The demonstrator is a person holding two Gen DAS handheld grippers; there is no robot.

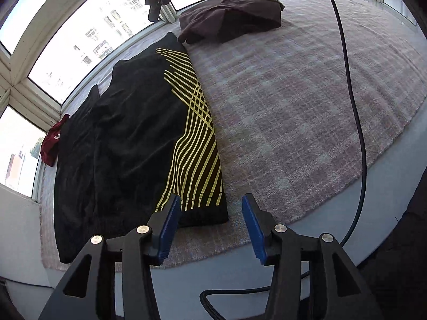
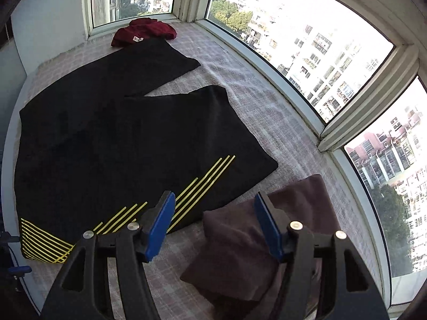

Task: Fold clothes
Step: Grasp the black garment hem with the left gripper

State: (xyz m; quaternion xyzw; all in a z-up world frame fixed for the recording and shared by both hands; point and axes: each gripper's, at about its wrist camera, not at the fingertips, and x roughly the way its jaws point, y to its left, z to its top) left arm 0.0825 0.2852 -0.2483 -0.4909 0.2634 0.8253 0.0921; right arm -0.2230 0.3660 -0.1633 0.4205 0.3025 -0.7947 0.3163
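Note:
A black garment with yellow stripes [image 1: 138,138] lies spread flat on the checked mat [image 1: 293,106], one sleeve folded over its body. My left gripper [image 1: 210,226] hovers open above the garment's near striped corner, with nothing between its blue pads. In the right wrist view the same black garment [image 2: 133,146] fills the middle. My right gripper [image 2: 213,226] is open over the gap between its striped edge and a folded brown garment [image 2: 240,248], empty as well.
The folded brown garment [image 1: 232,18] sits at the far end of the mat. A dark red garment [image 2: 144,32] lies crumpled by the window corner. Window frames [image 2: 320,122] border the mat. A black cable [image 1: 355,122] hangs across the right side.

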